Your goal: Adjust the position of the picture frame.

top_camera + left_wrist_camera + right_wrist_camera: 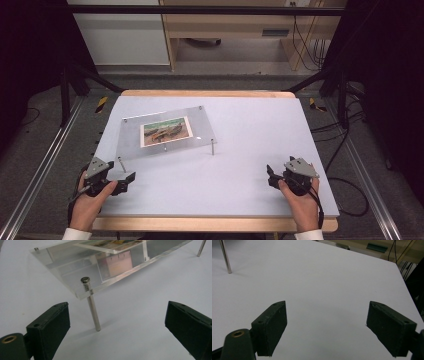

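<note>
Nearest to us, our two hands rest at the front edge of the tabletop [240, 150], each holding a tool. Our left tool [127, 178] sits at the front left corner and points toward the frame [165, 131]; in the left gripper view its two black jaws stand wide apart with nothing between them, so it is released. Just beyond those jaws we see the frame's near leg [92, 306], a thin metal pin with a flat round cap, standing upright on the white surface and apart from both jaws. Our right tool [270, 176] sits at the front right, well apart from the frame; in the right gripper view its jaws also stand wide apart over bare white surface, released and holding nothing. Far off at the upper left of that view we catch another metal leg [225, 256]. Farther back, left of the middle of the tabletop, the frame stands on its pins: a clear plate, tilted, with a small colour picture [166, 131] set in its middle. In the left gripper view the plate's thick clear edge reflects the surroundings, and the picture lies along its top. Beyond the tabletop's far wooden edge we see grey floor [240, 82], a wooden desk [230, 25] and cables [307, 45].
</note>
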A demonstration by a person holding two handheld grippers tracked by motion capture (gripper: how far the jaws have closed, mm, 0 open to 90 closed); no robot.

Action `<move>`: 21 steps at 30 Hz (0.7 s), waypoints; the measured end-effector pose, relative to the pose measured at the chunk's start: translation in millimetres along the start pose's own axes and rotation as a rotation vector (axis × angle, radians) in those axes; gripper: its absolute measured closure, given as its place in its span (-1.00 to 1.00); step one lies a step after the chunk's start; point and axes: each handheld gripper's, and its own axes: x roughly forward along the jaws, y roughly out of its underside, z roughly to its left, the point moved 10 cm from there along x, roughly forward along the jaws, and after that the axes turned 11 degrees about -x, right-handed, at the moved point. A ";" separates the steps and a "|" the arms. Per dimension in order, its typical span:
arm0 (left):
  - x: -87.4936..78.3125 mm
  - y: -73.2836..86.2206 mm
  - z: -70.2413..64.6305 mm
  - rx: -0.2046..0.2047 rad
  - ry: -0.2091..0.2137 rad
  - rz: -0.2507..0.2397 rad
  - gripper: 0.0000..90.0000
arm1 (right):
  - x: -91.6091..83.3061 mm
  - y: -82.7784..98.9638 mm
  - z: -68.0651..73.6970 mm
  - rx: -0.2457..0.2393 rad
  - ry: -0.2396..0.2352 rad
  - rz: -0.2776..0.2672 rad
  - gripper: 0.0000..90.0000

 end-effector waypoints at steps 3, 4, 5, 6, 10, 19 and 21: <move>0.4 -2.8 -3.6 0.003 0.005 -0.013 -0.86 | 1.1 -0.9 1.8 0.011 -0.008 -0.008 -0.58; 0.6 -4.4 -4.7 -0.003 0.001 -0.023 -0.84 | 1.4 -2.6 4.1 0.011 -0.012 -0.017 -0.56; 1.2 -4.0 -4.1 -0.002 -0.008 -0.020 -0.82 | 1.4 -3.1 4.7 0.007 -0.013 -0.019 -0.56; 1.7 -3.8 -3.5 -0.004 -0.014 -0.019 -0.80 | 1.3 -3.9 6.1 0.006 -0.015 -0.020 -0.55; 4.7 -3.4 0.1 -0.027 -0.031 -0.015 -0.59 | 2.9 -2.8 8.5 -0.003 -0.023 -0.011 -0.55; 15.2 -8.1 9.6 -0.114 -0.088 -0.042 0.05 | 5.4 -1.0 13.2 -0.012 -0.039 0.004 -0.55; 16.7 -9.1 11.5 -0.123 -0.093 -0.049 0.18 | 5.3 -1.2 13.2 -0.013 -0.039 0.003 -0.55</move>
